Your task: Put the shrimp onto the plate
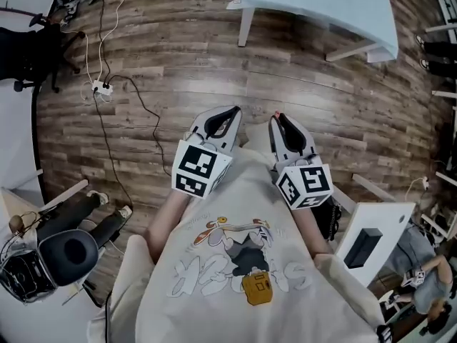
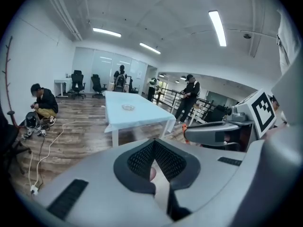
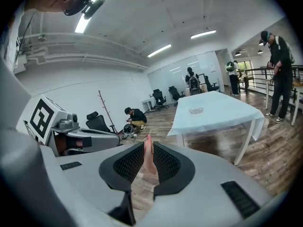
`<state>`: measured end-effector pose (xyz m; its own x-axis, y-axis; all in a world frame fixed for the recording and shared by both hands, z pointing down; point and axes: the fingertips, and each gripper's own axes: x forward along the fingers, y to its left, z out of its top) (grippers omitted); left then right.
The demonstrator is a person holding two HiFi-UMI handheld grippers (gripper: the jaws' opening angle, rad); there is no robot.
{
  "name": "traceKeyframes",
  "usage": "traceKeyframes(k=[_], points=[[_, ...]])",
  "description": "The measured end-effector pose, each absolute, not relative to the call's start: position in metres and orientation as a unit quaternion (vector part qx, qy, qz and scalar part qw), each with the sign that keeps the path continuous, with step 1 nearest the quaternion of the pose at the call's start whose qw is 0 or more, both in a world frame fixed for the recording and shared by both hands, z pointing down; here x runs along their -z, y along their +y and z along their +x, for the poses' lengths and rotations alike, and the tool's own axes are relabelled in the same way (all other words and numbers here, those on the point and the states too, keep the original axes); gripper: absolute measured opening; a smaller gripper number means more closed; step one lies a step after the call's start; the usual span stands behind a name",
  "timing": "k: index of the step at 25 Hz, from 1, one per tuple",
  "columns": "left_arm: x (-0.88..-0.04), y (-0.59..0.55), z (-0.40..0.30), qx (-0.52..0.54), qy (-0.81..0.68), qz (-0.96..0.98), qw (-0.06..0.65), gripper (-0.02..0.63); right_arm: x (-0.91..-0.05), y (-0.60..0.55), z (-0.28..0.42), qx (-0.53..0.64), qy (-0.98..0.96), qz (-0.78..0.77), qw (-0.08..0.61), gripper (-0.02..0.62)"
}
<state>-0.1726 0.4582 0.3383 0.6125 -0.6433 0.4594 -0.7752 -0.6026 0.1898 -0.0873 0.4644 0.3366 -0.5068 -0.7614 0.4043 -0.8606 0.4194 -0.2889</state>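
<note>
You stand on the brown wooden plank floor (image 1: 178, 63) with both tools drawn in against your chest, well apart from the far table covered in a pale blue cloth (image 1: 321, 6). Your right gripper (image 3: 146, 143) has its jaws pinched narrow on a slim pink shrimp (image 3: 148, 160), which stands upright between the ribbed black pads, its thin end poking past the tips. Your left gripper (image 2: 154, 142) has its jaws drawn together so they meet at the far tips, with a small pale pink lump (image 2: 152, 174) caught low in the gap; I cannot tell whether it is a second shrimp.

The small round clear plate (image 3: 195, 110) sits on the blue cloth, on the table's far half, and looks bare as far as it can be made out at this range.

As I judge it, the pick-up is done and nothing has been delivered. What is left is the whole carry: walk forward to the table, bring the right jaws over the plate, lower and open them.
</note>
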Motion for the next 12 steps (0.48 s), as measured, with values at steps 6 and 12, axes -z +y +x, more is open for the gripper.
traceKeyframes(k=[6,12], points=[[-0.348,0.441,-0.178,-0.140,-0.423,0.862,0.242,0.008,-0.342,0.455,-0.077,-0.243,-0.826,0.497,0.113,0.080],[-0.356,0.405,-0.155,-0.151,-0.417,0.859,0.257,0.008,-0.353,0.418,-0.049,-0.276,-0.807,0.510,0.113,0.080]])
